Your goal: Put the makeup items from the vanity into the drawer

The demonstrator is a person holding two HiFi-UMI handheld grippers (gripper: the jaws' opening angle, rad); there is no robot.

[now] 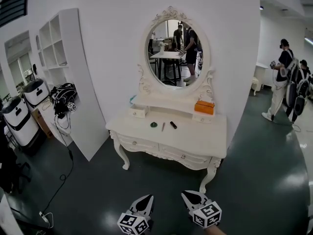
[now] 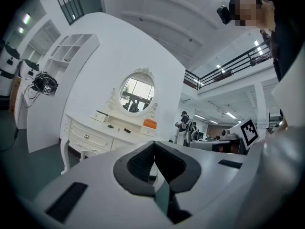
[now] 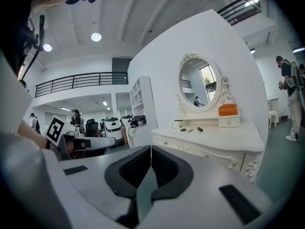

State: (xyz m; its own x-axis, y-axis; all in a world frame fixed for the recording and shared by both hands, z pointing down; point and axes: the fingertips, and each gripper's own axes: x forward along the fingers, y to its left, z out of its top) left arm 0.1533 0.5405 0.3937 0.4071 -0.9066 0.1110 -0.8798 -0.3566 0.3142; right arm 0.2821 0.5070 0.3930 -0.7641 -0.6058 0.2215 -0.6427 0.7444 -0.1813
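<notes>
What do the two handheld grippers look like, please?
The left gripper and right gripper both have white housings with dark, ribbed jaw pads. The left cube and right cube bear black-and-white square markers.

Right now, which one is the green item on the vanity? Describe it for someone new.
Find the white vanity under the oval mirror. Three small items lie in a row on its top; the green item is leftmost, round and squat, unlike the thin stick and dark tube beside it.
</notes>
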